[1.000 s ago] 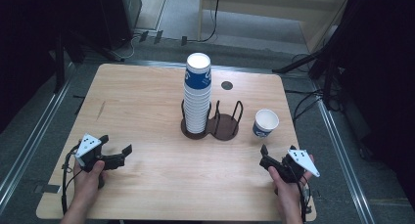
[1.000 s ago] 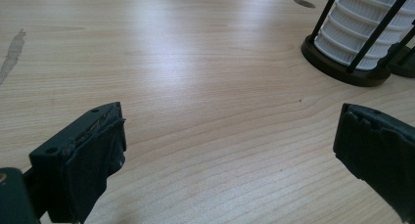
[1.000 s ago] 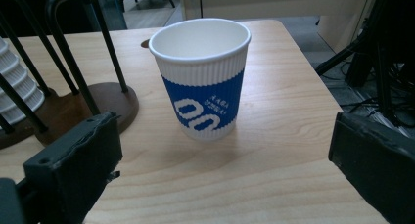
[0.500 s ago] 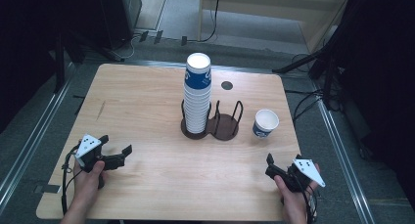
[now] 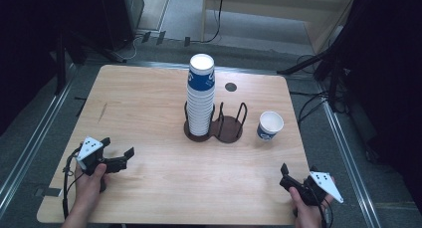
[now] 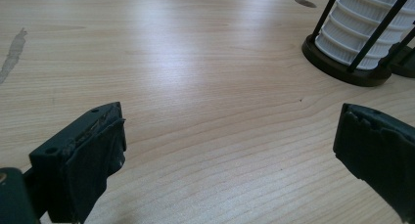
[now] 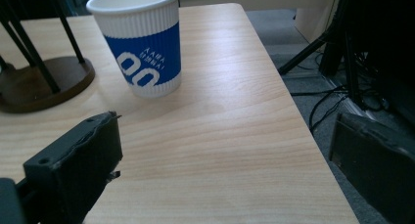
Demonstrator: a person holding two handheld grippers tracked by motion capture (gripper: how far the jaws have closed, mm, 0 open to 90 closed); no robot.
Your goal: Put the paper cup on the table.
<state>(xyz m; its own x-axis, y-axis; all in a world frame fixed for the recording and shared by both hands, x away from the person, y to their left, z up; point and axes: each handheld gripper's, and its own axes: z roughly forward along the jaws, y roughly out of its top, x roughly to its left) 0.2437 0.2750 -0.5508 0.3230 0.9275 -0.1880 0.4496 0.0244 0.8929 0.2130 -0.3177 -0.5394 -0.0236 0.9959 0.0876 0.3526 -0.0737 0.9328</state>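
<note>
Right claw [image 5: 284, 175] back (cup [image 5: 270, 125] ahead)

Upright blue-white paper cup [image 5: 270, 125], table's right

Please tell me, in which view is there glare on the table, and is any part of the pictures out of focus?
Left gripper view: a pale sheen of glare lies on the table, and the near jaws look soft. Right gripper view: the single cup is sharp, the jaws blurred. High view: even light on the table, dark surroundings.
</note>
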